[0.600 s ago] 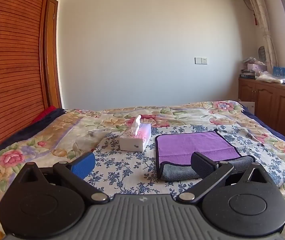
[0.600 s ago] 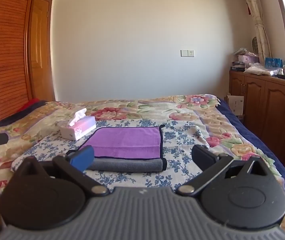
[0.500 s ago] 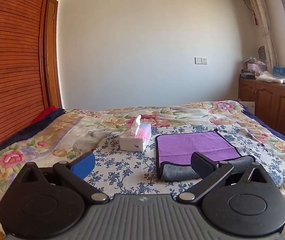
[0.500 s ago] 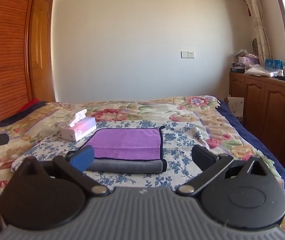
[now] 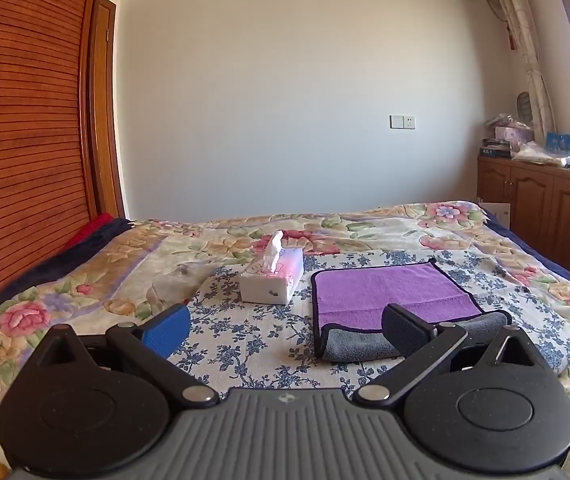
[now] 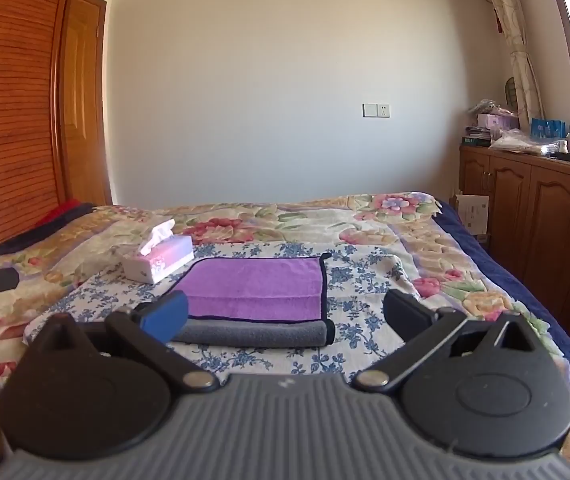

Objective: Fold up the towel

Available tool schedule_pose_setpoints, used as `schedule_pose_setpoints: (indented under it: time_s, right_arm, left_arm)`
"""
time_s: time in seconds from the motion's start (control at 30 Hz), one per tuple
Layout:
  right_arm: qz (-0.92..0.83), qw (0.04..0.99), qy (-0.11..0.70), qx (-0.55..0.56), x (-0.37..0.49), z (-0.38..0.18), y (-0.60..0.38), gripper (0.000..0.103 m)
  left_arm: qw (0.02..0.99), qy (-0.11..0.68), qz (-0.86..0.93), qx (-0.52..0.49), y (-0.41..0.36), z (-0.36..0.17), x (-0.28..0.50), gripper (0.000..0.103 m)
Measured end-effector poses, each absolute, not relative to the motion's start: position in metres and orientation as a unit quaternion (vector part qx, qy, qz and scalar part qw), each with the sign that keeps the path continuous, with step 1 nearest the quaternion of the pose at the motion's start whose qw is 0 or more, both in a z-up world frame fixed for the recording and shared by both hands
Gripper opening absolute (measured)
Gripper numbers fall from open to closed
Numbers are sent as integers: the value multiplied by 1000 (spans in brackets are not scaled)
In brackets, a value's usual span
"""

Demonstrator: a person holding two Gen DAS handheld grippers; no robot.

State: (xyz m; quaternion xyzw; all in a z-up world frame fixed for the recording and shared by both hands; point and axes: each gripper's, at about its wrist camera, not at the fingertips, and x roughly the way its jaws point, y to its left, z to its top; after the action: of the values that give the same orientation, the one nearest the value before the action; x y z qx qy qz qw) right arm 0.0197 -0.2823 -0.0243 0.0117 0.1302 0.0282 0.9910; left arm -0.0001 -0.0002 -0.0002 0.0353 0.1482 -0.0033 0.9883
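Bed: takes up most of both views, floral quilt with a blue-and-white flowered cloth spread over the middle. Everything sits on that cloth.

Cabinets: brown wooden row along the wall on the right of the bed, clutter piled on top, too small to make out.

Towel: purple on top, grey underside, dark trim. Lies flat on the flowered cloth with its near edge rolled or folded back so the grey side shows as a thick band. In the right wrist view the towel sits dead ahead, slightly left of centre.

Tissue box: white and pink, a tissue poking out the top, just beside the towel's left edge, not touching it as far as I can tell.

Left claw: wide open, nothing in it, held above the cloth short of the towel. Its blue pad is out over bare cloth, its black finger lines up in front of the grey band.

Right claw: also spread wide, holding nothing. The blue pad overlaps the grey band's left end in view, contact unclear.
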Motion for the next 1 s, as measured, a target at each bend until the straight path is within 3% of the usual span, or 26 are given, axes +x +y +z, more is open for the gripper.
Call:
schedule_pose_setpoints:
  time_s: [1.0]
  right_arm:
    - [29,991,133,11,23,-26,-281,103]
  left_arm:
    - [988,150,-3,39,0,-2,0,103]
